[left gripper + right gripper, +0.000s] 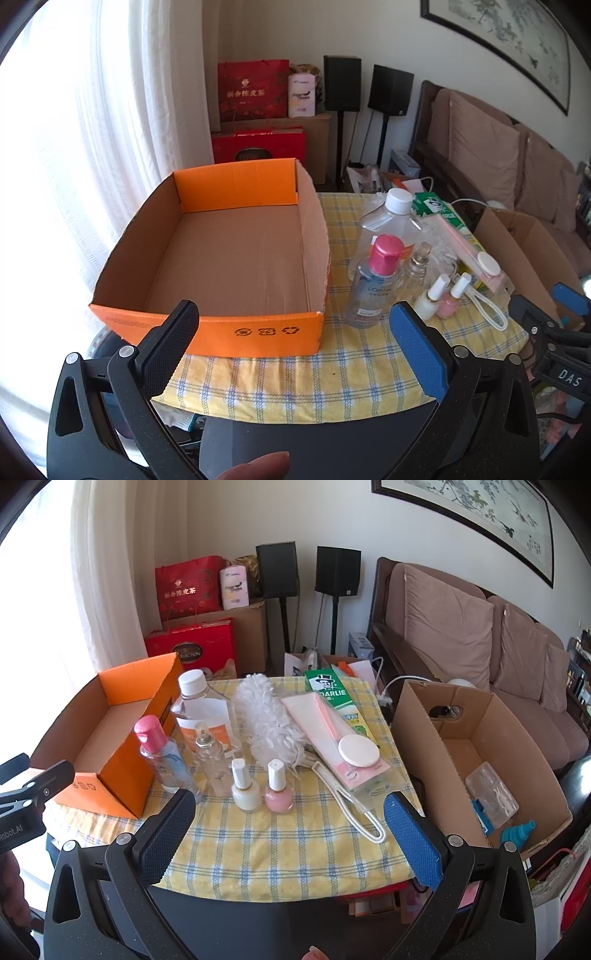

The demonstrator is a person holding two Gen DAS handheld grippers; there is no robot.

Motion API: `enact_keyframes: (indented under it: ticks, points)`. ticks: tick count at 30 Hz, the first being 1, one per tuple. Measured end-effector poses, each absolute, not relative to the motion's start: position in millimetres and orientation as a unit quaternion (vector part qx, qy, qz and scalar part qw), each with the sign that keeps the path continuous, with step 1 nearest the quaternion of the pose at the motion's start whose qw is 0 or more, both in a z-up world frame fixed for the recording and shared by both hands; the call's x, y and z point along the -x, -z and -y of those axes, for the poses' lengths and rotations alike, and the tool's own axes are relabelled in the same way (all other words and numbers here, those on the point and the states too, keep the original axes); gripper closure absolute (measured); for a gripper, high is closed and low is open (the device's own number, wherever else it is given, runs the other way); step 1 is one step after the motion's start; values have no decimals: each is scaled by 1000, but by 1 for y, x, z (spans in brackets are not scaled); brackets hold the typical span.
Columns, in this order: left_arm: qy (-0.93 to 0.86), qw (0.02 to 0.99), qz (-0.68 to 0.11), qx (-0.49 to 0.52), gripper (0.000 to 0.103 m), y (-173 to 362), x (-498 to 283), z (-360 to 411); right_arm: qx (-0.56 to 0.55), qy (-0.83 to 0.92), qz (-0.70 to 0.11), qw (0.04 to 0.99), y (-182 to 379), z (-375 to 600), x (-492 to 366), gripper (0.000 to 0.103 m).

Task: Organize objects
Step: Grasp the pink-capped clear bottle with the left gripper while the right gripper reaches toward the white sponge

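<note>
Orange box (pixel 229 258) sits empty at left, bottles crowd just beside it. Both my claws, left gripper (pixel 295 325) and right gripper (pixel 288 812), gape wide, holding nothing. Risk: nudging the pink-capped bottle (pixel 162 760) topples the nail polishes (pixel 258 786).

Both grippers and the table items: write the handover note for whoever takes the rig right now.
Left gripper: open, empty, facing the orange box, which holds nothing.
Right gripper: open, empty, facing the toiletries.
On the checked tablecloth, right of the box: pink-capped L'Oreal bottle, large clear bottle, small glass spray bottle, cream nail polish, pink nail polish, white duster, pink tube, Darlie toothpaste box.
Done: nothing sorted.
Left: everything.
</note>
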State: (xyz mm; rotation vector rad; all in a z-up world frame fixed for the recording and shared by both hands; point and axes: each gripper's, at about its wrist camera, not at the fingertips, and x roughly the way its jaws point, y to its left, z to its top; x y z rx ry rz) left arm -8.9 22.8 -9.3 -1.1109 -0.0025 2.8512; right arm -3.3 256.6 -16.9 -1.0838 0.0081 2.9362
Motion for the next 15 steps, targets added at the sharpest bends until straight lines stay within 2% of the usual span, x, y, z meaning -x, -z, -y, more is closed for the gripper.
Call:
enact_keyframes:
  ticks: [15]
  points:
    - [-931,99,3,353,0,11,37,-46,352,-936,-8,9,24,-274,15,0]
